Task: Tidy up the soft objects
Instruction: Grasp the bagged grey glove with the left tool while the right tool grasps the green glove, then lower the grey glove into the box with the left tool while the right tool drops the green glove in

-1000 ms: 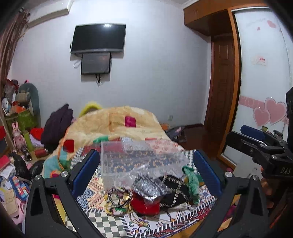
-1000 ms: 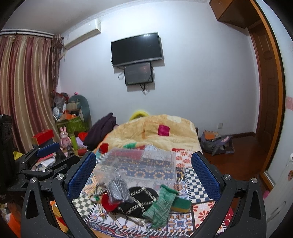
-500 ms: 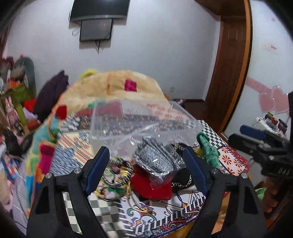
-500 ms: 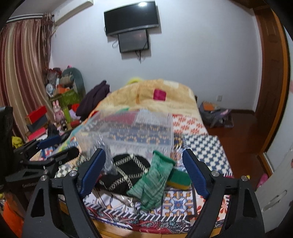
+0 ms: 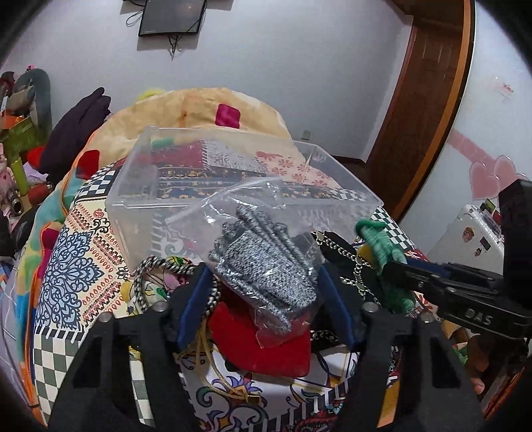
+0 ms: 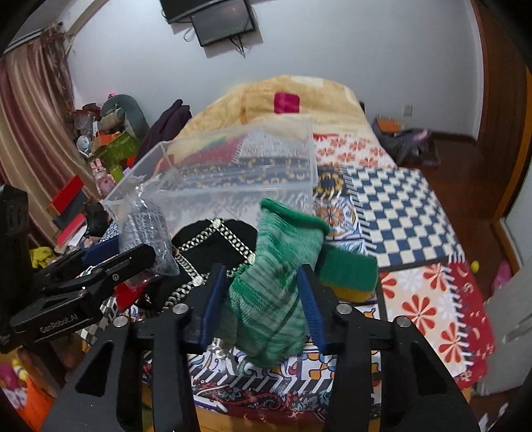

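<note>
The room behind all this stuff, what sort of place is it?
Most likely a home bedroom: a bed under a patchwork bedspread with a yellow blanket heaped on it, a wall-mounted TV, and striped curtains at the side.

On the patchwork-covered bed (image 6: 392,206), a clear plastic bin (image 5: 232,179) sits behind the pile. A bagged grey knit glove (image 5: 262,266) lies on a red cloth (image 5: 266,345), left of a green knit glove (image 6: 272,292) and a black chain-trimmed bag (image 6: 212,246).
</note>
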The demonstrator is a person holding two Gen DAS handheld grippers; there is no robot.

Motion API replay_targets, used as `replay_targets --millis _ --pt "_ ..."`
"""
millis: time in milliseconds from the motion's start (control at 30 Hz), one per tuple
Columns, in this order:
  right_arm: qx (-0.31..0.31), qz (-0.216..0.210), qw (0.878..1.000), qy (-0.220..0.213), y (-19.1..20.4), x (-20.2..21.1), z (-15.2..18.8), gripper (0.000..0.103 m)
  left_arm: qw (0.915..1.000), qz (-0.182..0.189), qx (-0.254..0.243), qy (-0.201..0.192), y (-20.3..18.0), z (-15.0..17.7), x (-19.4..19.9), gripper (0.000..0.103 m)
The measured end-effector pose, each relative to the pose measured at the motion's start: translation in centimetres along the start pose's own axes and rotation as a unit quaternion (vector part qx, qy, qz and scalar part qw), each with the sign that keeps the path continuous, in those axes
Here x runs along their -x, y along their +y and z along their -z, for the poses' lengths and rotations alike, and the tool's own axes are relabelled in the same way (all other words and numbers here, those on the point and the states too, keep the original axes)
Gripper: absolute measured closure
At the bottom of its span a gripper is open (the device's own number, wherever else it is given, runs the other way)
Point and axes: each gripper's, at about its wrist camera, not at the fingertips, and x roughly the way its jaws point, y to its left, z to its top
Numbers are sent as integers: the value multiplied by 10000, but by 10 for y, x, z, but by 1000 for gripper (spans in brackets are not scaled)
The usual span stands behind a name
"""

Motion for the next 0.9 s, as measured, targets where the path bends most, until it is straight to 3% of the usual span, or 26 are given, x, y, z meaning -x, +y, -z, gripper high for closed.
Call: replay_targets --millis 200,267,367,633,900 --pt "-25 13 9999 -106 3 5 -1 90 9999 98 51 -54 1 3 8 63" --pt "-32 -19 9998 -189 3 8 -2 91 9999 103 59 -85 1 5 13 73" --pt "-28 -141 9994 -307 4 14 -5 92 9997 156 103 -154 4 3 21 79" --pt "32 -445 9966 -699 14 35 -15 92 9978 254 157 -589 11 -5 57 81" --pt "230 -442 9930 -1070 32 45 -36 92 9949 145 166 -988 22 -31 81 81"
